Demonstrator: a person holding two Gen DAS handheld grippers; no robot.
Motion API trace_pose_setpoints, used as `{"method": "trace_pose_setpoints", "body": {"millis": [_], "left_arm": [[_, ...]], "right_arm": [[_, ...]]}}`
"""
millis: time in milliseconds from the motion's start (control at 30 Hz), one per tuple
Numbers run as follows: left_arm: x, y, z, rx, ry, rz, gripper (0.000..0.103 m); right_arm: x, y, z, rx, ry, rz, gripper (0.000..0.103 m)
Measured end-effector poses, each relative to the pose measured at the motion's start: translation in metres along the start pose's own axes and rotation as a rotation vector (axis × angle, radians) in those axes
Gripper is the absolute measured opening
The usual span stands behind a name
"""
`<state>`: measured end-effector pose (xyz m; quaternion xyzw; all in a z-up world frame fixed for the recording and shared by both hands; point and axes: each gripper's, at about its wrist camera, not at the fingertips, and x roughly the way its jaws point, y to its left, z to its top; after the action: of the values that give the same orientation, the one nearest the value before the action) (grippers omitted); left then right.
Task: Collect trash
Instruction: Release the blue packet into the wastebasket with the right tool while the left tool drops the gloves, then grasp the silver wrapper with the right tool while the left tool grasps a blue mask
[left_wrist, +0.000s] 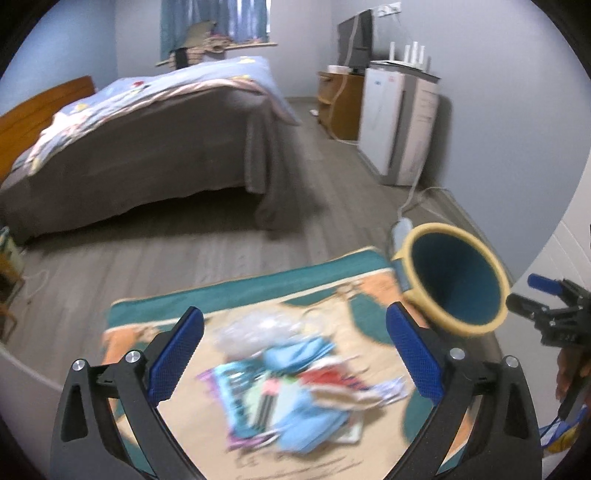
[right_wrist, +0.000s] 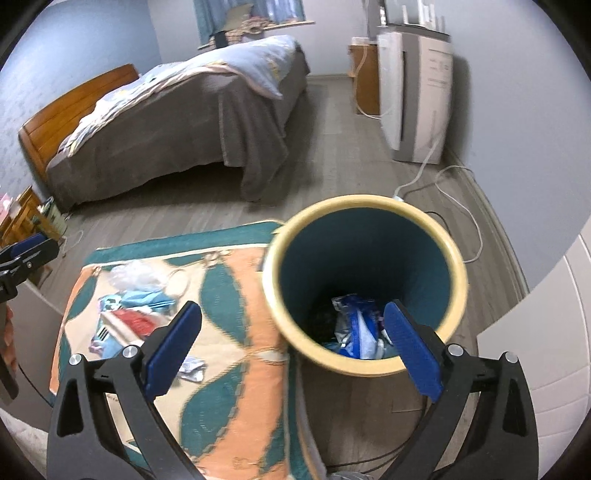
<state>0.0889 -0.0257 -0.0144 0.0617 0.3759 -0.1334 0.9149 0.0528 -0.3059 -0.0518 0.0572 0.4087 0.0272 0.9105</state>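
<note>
From the left wrist we see the left hand-held gripper (left_wrist: 294, 352) released, nothing between its blue pads, hovering over a blurred heap of trash (left_wrist: 291, 384) – wrappers and blue scraps – on the patterned rug (left_wrist: 258, 288). From the right wrist, the right hand-held gripper (right_wrist: 292, 341) is likewise spread and empty above the yellow-rimmed bin (right_wrist: 365, 280), which stands just beside the rug's edge with blue-and-white packaging (right_wrist: 356, 326) inside.
</note>
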Motion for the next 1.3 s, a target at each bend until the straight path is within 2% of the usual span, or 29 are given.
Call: {"method": "trace_pose_setpoints", "body": {"millis": [300, 533, 800, 1033, 1167, 1300], "left_arm": [[-0.009, 0.053, -0.037, -0.058, 0.035, 0.071, 0.098], [-0.008, 0.075, -0.051, -0.071, 0.048, 0.083, 0.098], [-0.001, 0.079, -0.062, -0.004, 0.065, 0.085, 0.098], [0.006, 0.075, -0.072, 0.026, 0.088, 0.068, 0.098], [0.016, 0.072, -0.08, 0.007, 0.122, 0.026, 0.098], [0.028, 0.057, -0.088, 0.05, 0.152, 0.016, 0.098]], "right_arm": [[0.009, 0.046, -0.006, -0.06, 0.022, 0.025, 0.097], [0.023, 0.076, -0.016, -0.118, 0.058, 0.018, 0.097], [0.04, 0.102, -0.024, -0.187, 0.074, 0.004, 0.097], [0.063, 0.101, -0.039, -0.194, 0.131, -0.028, 0.097], [0.073, 0.101, -0.05, -0.218, 0.158, -0.038, 0.097], [0.083, 0.097, -0.058, -0.228, 0.191, -0.045, 0.097]]}}
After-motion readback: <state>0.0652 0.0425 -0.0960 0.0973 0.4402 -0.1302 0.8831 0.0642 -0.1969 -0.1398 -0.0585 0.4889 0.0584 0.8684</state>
